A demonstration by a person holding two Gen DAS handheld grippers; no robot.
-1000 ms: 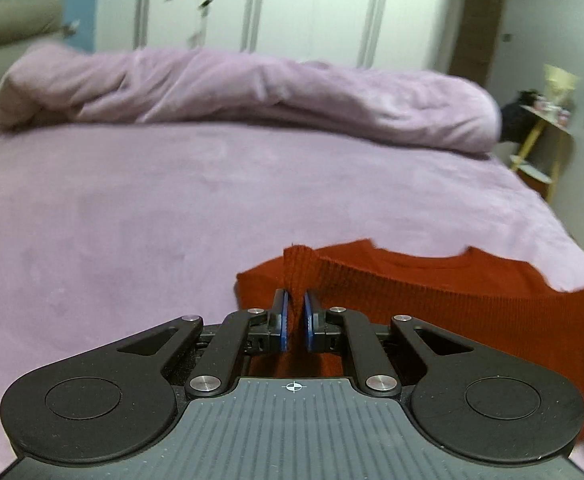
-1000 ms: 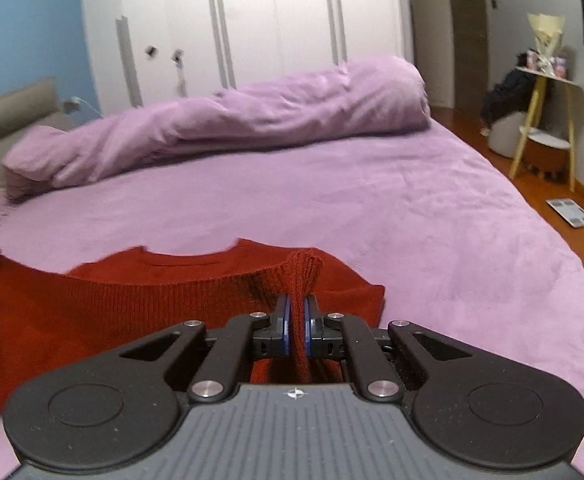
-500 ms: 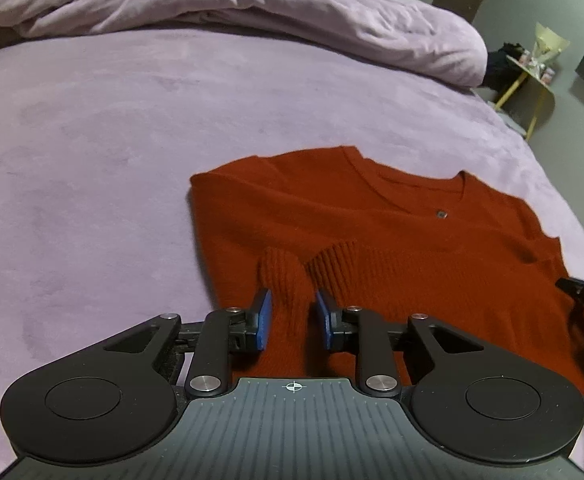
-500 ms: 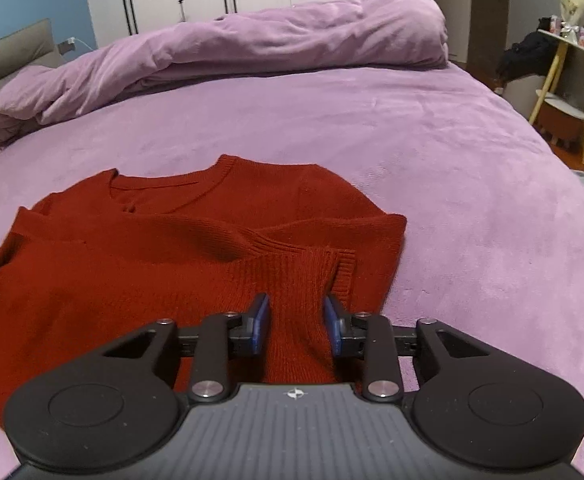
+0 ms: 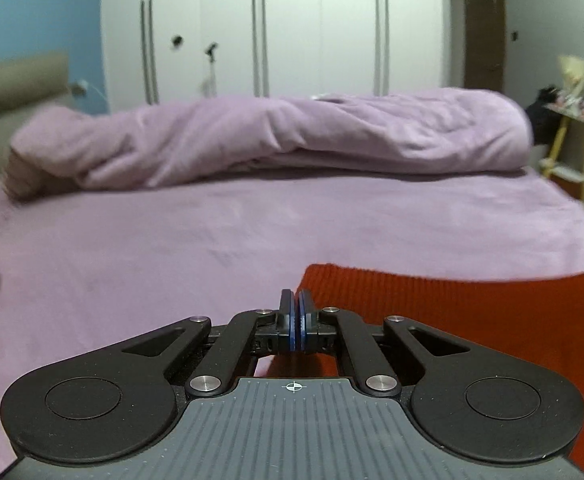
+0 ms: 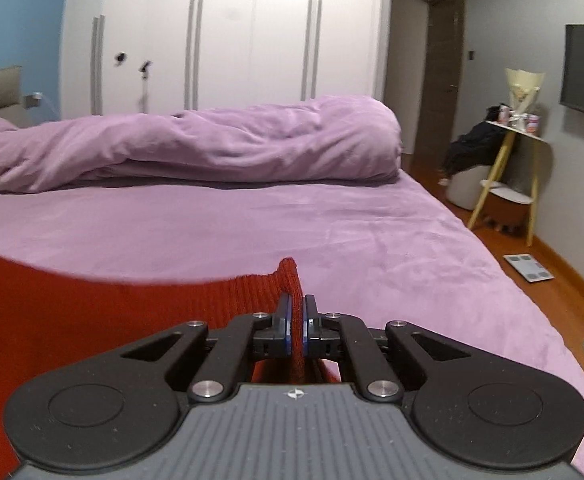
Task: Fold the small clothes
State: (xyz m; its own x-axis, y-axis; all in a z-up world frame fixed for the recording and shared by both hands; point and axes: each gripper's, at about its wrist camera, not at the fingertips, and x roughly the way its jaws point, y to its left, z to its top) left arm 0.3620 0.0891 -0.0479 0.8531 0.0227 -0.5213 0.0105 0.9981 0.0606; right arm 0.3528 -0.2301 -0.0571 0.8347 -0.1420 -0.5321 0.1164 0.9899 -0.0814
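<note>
Since half a sec ago both views have swung up: the red sweater [image 5: 451, 312] then lay spread flat on the bed w/ neckline visible; now only a raised edge of it shows low in each view, w/ the rolled duvet [image 5: 292, 136] and wardrobe [image 5: 276, 28] behind.

Left gripper [image 5: 295, 320]: its fingers [image 5: 286, 318] have just been closing and now sit pressed together; no fabric visible between the blue pads, sweater starts just right of them, so can't tell if a thin bit is pinched. Right gripper [image 6: 296, 330]: fingers [image 6: 284, 328] clamped on a ribbed fold of sweater that stands up between the pads and pokes above the tips.

Sweater's long axis runs across the near side of the bed [image 6: 252, 232], parallel to the duvet roll, stretched from one gripper to the other; top edge a slightly sagging line. Which end is neck or hem: can't tell.

Room: bare purple sheet between sweater and duvet; bed's right edge drops to wood floor [image 6: 531, 256] near the side stand [image 6: 507, 176].

Look: rust-red rib knit, blurred at left in right view.
</note>
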